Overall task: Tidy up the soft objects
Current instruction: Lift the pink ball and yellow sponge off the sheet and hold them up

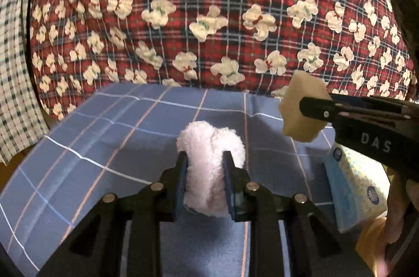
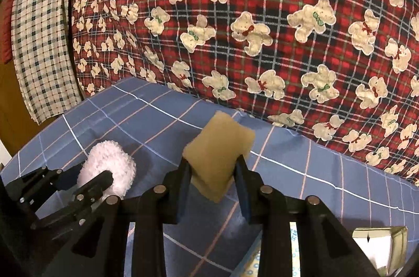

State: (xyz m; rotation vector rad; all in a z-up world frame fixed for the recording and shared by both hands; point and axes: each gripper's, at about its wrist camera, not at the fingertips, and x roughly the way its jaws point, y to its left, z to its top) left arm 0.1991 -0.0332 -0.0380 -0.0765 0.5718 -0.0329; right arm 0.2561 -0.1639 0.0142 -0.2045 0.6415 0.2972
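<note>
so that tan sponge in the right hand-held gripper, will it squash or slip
The sponge probably squashes: its sides pinch inward where the right hand-held gripper clamps it. Likely light, since it hangs clear of the sheet from one end. The porous-looking surface suggests little slipping.

Left tool [image 1: 205,167]: black two-finger tool, pointing forward and down, jaws drawn in, pads pressing both sides of a fluffy white-pink rolled cloth [image 1: 210,159] held clear of the bed.
Right tool [image 2: 213,172]: black, angled downward, jaws pinching a tan squashed foam sponge [image 2: 217,148].
Spacing: tools side by side, apart.
Hand [image 1: 398,214]: gripping the right tool's handle.
</note>
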